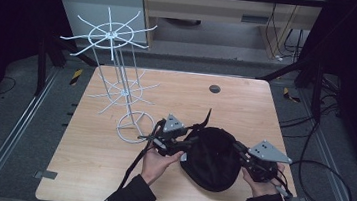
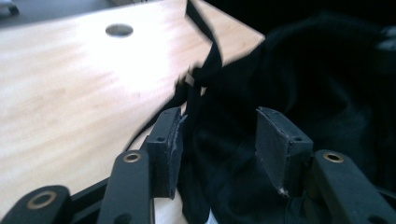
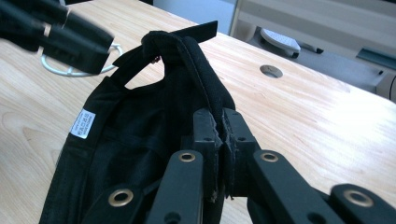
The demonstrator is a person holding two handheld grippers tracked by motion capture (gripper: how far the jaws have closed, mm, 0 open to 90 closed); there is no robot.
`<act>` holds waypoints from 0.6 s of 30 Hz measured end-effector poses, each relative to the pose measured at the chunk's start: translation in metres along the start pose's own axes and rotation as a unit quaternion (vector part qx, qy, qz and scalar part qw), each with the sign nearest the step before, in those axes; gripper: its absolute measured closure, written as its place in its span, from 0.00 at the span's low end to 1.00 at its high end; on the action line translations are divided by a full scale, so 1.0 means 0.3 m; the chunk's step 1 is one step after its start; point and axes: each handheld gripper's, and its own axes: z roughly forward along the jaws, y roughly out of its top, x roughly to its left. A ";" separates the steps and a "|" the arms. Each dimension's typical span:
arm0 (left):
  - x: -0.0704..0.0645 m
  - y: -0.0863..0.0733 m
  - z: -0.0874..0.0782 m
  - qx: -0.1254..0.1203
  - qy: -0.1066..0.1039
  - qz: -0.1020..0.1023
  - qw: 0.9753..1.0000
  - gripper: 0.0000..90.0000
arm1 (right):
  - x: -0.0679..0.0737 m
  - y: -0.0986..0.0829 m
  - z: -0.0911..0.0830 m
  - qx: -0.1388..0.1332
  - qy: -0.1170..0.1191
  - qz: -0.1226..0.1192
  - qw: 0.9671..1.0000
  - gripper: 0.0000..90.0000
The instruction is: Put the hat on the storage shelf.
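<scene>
1. Right gripper [image 3: 222, 135]: matte black jaws with brass-ringed rivets, pressed together on the thick padded rim of the black bag [image 3: 154, 130].
2. Left gripper [image 2: 219, 140]: jaws spread, flat worn pads either side of dark fabric; one pad rests against the cloth, the other stands apart from it.
3. Black bag [image 1: 213, 157]: soft woven cloth, rounded outline, lying on the desk's near half between the two hands. The mouth is edged with a stitched, padded band; a small white label is sewn inside, and a flat webbing strap [image 1: 208, 117] sticks up at the far side.
4. Desk [image 1: 108, 173]: pale wood grain, smooth, rounded corners, with a round grey cable port [image 1: 214, 88] near the far edge.
5. White wire rack [image 1: 114, 73]: thin rods, two spoked tiers on a ring base, standing on the desk's far left, just beside the left gripper.
</scene>
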 end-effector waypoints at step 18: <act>0.005 0.078 0.123 0.044 -0.032 0.076 0.996 0.50 | 0.007 0.032 0.017 -0.014 0.017 -0.021 1.000 0.95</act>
